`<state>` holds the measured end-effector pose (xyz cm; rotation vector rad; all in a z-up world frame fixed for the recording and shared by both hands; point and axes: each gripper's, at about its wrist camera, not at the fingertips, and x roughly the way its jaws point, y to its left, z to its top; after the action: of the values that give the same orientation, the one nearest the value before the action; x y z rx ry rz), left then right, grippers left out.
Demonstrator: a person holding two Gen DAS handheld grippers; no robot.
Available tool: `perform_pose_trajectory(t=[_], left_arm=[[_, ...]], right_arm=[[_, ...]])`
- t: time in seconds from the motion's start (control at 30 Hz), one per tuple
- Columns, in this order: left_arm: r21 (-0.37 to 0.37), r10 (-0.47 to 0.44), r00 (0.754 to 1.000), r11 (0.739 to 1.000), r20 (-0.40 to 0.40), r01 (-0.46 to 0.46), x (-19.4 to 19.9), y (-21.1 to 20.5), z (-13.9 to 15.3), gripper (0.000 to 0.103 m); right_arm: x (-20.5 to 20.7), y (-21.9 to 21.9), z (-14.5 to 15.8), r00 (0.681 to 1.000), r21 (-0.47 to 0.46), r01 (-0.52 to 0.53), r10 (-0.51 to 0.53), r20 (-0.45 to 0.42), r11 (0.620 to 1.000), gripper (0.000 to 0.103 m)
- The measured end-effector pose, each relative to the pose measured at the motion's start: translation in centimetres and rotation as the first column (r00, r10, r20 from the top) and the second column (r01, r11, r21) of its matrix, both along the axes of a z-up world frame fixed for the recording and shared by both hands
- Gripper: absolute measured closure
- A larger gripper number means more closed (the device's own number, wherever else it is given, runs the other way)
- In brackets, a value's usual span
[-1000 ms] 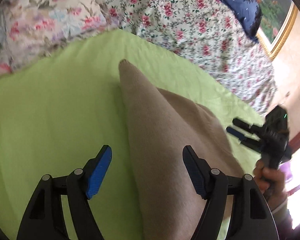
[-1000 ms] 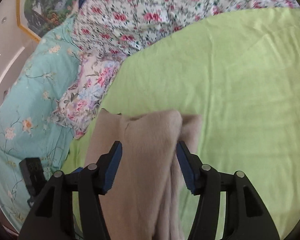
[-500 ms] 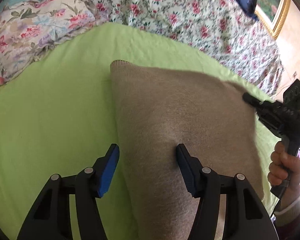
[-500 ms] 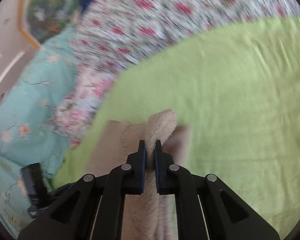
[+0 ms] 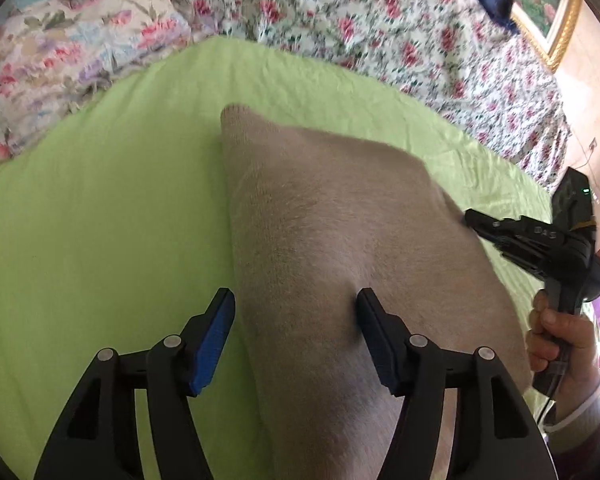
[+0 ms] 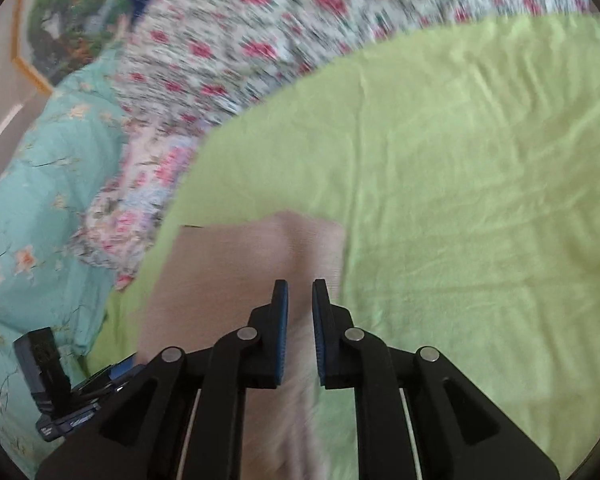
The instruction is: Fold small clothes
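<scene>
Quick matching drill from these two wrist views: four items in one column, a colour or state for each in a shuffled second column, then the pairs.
Items:
1. beige garment
2. sheet
3. right gripper
4. left gripper

Colour or state:
A. lime green, spread under the garment
B. jaws set wide across a raised fold of cloth
C. tan knit, lying on the bed
D. jaws nearly together, a ridge of cloth between them

Pairs: 1-C, 2-A, 3-D, 4-B
</scene>
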<state>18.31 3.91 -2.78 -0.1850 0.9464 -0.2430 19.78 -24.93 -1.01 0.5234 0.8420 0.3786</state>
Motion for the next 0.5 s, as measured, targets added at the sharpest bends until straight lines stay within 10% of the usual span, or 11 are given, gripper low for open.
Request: perform_pose_trajectory(t=[0.23, 0.5], left_arm=[[-0.089, -0.094, 0.990, 0.991, 0.107, 0.104, -5.0, -0.6, 3.5, 0.042], [-0.146, -0.203, 0.977, 0.967, 0.060, 0.210, -7.3, -1.5, 1.1, 0.045]], right_arm=[[-5.4, 3.6, 2.1, 0.991, -0.002, -0.131, 0.131, 0.029, 0.991, 0.089], [-7.4, 5.1, -4.2, 0.983, -0.127, -0.154, 0.139, -0.117, 0.980, 0.089]])
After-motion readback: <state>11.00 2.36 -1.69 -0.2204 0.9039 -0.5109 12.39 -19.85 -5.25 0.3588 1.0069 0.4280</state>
